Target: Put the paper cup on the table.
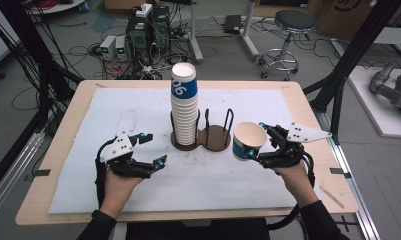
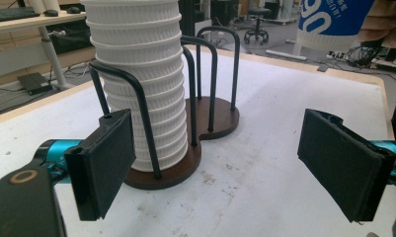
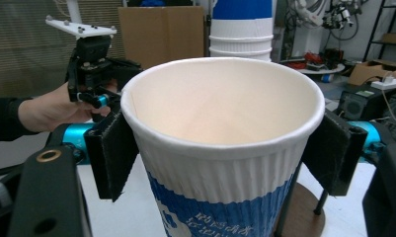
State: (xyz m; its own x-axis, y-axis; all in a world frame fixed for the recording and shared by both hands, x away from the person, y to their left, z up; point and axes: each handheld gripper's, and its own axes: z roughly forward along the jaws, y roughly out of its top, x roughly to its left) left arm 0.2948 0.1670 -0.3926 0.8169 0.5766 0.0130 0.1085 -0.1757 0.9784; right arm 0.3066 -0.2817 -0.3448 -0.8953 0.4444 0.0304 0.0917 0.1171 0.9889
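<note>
Two grippers are over the table (image 1: pixel 63 150), one in each hand. The right gripper (image 1: pixel 260 141) pinches a single paper cup (image 1: pixel 249 140) with its jaws pressed against the cup's ribbed sides, as the right gripper view shows (image 3: pixel 220 148). That cup is upright with its mouth open upward, held above the white mat (image 1: pixel 128 110) toward the table's right edge, just beside the dark wooden cup holder (image 1: pixel 215 137). The holder stands near the middle of the table, closer to the far edge, and carries a tall stack of cups (image 1: pixel 184 107) in its left ring. The left gripper (image 1: pixel 153 149) has its jaws spread wide and empty, near the stack on the side toward the table's left edge.
</note>
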